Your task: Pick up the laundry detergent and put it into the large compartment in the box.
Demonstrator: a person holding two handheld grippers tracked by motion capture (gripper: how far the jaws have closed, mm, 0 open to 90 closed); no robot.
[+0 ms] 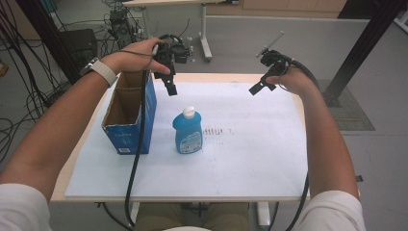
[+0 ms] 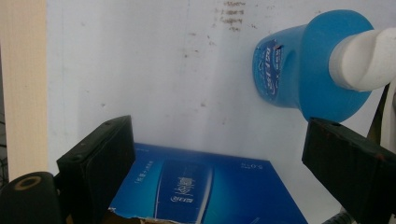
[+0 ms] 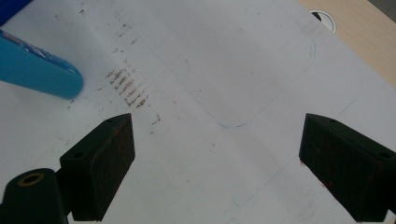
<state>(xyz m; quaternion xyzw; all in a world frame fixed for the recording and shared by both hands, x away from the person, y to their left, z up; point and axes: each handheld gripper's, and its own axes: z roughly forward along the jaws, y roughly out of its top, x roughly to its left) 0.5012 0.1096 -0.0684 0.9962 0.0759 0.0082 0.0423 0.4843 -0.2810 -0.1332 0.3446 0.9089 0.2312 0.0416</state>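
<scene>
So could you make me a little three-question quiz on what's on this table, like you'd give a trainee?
1. True or false: the blue plastic bottle with the white cap is lying on its side.
2. What stands just left of that bottle in the high view? A) a metal bowl B) an open blue cardboard box C) a red mug
3. Are the left gripper and the right gripper holding anything?

Key:
1. False; it stands upright on the white table sheet.
2. B.
3. No; both hover above the table with jaws open and nothing between them.
</scene>
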